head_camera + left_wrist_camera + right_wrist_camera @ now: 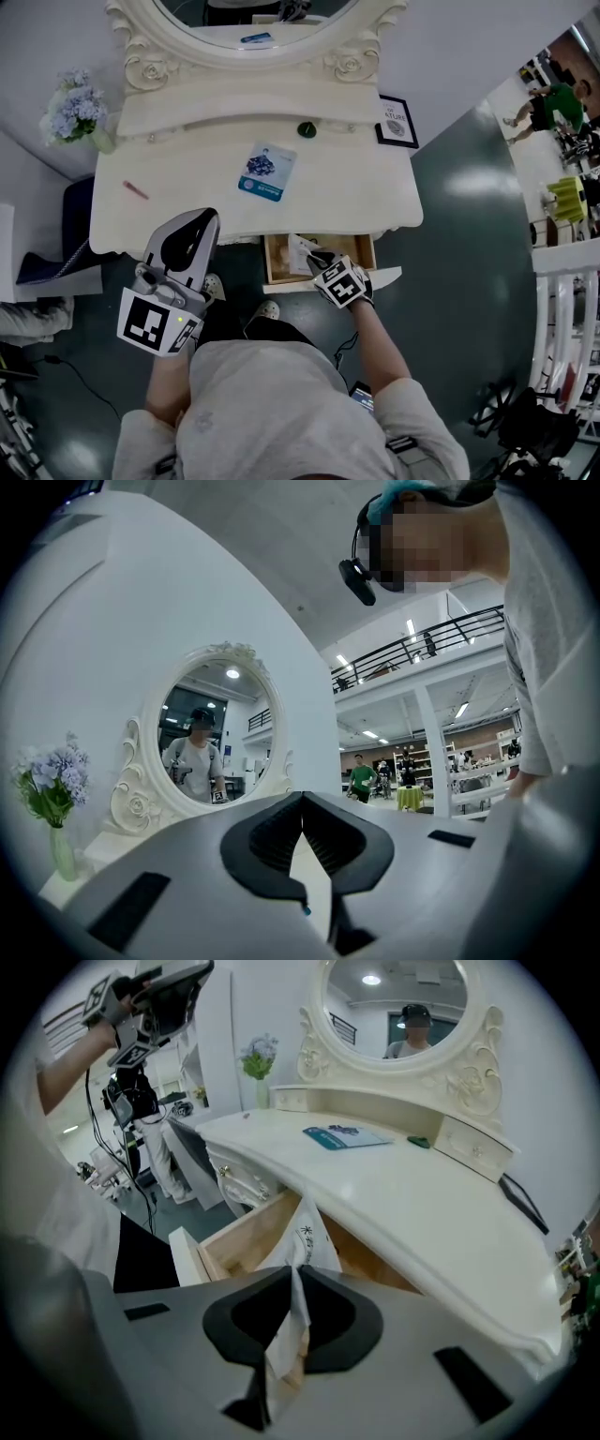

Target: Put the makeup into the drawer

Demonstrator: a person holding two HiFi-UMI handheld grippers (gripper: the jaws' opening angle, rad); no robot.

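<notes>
- white dressing table is seen across the upper middle of the head view, and its wooden drawer is pulled open below the front edge.
- a white sachet is clamped in the right gripper and held just over the open drawer, its long axis laid along the jaws' line.
- the left gripper is closed on nothing and held at lower left, farther from the drawer.

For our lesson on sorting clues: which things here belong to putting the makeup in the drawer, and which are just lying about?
Job in hand: white packet, held in the shut right gripper; open drawer beneath it.

Lying about: blue packet (perhaps makeup, cannot tell), pink stick, small green object, framed sign, flowers; left gripper, shut and empty.
</notes>
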